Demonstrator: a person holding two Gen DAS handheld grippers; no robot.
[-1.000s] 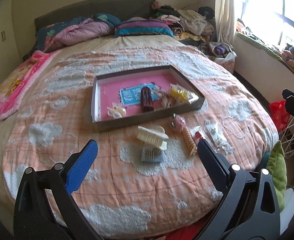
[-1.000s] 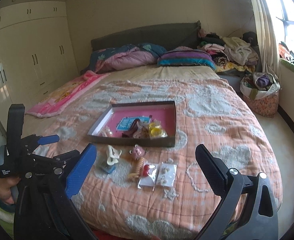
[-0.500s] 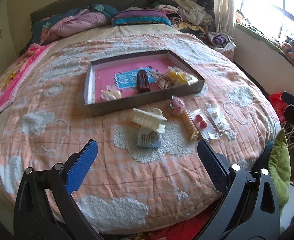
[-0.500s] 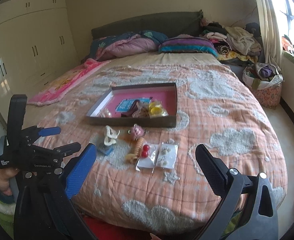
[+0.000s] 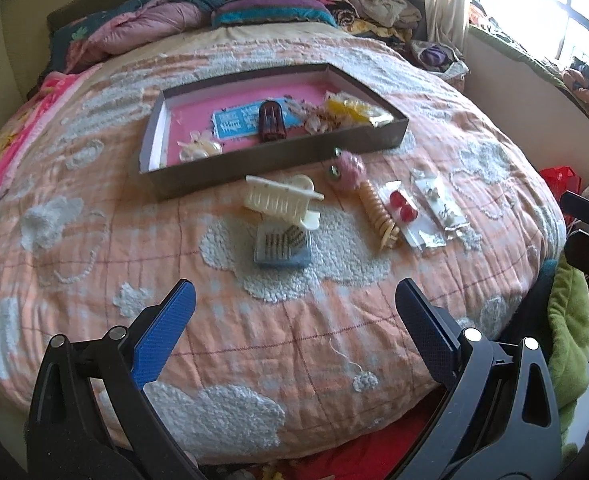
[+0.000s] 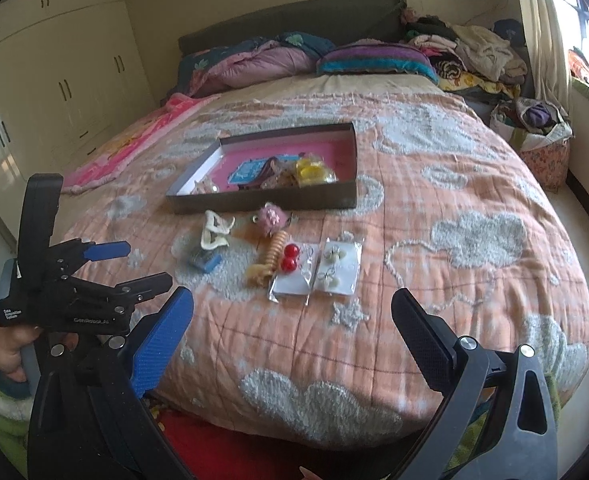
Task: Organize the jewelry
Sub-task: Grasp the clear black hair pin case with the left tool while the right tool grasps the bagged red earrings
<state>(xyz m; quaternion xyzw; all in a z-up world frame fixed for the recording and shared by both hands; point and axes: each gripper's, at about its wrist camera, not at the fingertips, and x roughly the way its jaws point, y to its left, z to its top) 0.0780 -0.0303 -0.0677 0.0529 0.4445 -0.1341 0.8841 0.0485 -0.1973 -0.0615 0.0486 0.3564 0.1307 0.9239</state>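
Observation:
A shallow dark box (image 5: 198, 176) with a pink floor lies on the bed (image 5: 334, 320), also in the right wrist view (image 6: 262, 202); it holds several small items. In front of it lie a cream hair claw (image 5: 280, 200) (image 6: 214, 234), a blue comb card (image 5: 282, 246), a pink pom hair tie (image 5: 350, 166) (image 6: 272, 218), a tan spiral clip (image 5: 378, 216), a packet with red balls (image 5: 404, 210) (image 6: 290, 264) and an earring packet (image 5: 440, 206) (image 6: 336, 268). My left gripper (image 5: 294, 300) is open and empty, short of the comb card. My right gripper (image 6: 292, 316) is open and empty, near the packets.
Pillows and folded quilts (image 6: 278, 60) lie at the head of the bed. Piled clothes (image 6: 478, 52) and a bag (image 6: 538, 132) stand at the far right by the window. Wardrobes (image 6: 54, 80) line the left wall. The left gripper's body (image 6: 66, 280) shows at the right view's left.
Both grippers have moved forward and lower towards the items on the bed, which now look larger. Both stay open and empty.

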